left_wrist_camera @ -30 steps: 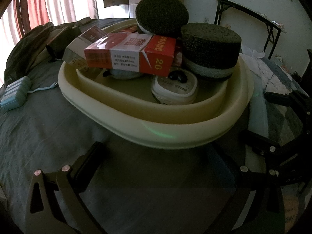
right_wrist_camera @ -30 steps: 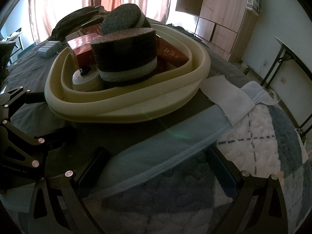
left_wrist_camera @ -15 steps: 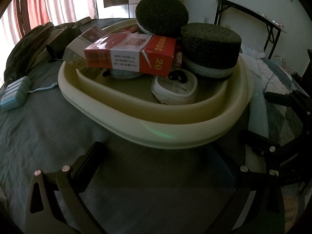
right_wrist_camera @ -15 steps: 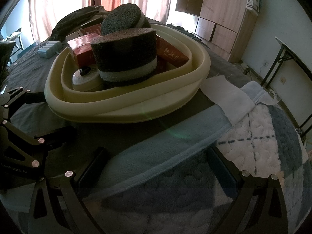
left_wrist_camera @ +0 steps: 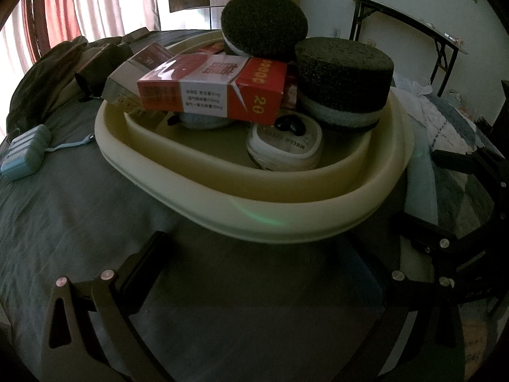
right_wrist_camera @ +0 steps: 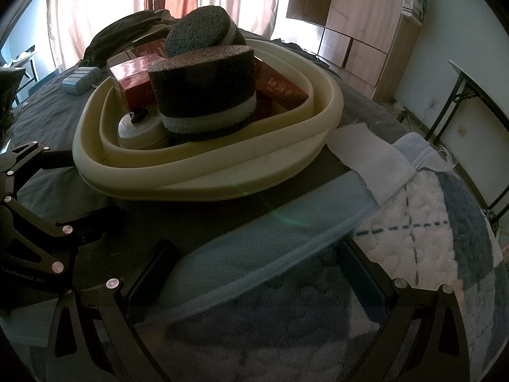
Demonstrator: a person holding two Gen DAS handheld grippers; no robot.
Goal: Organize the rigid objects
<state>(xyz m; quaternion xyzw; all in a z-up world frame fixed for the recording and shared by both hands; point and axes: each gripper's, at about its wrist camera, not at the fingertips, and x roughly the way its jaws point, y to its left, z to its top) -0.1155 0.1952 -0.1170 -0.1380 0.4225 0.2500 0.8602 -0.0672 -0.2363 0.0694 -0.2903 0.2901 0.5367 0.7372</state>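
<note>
1. Only the left wrist view shows the small blue case (left_wrist_camera: pixel 25 152) lying left of the basin (left_wrist_camera: pixel 286 219) on the grey sheet (left_wrist_camera: pixel 79 222); the right wrist view alone shows the wardrobe (right_wrist_camera: pixel 366 31) and the white cloth (right_wrist_camera: pixel 372 156) touching the basin's rim.
2. The basin holds a red box (left_wrist_camera: pixel 210 90), two dark round sponges (left_wrist_camera: pixel 343 79), more boxes and a small white round case (left_wrist_camera: pixel 284 146).
3. The left gripper (left_wrist_camera: pixel 254 286) and the right gripper (right_wrist_camera: pixel 254 273) both stand spread wide, empty, just before the basin.
</note>
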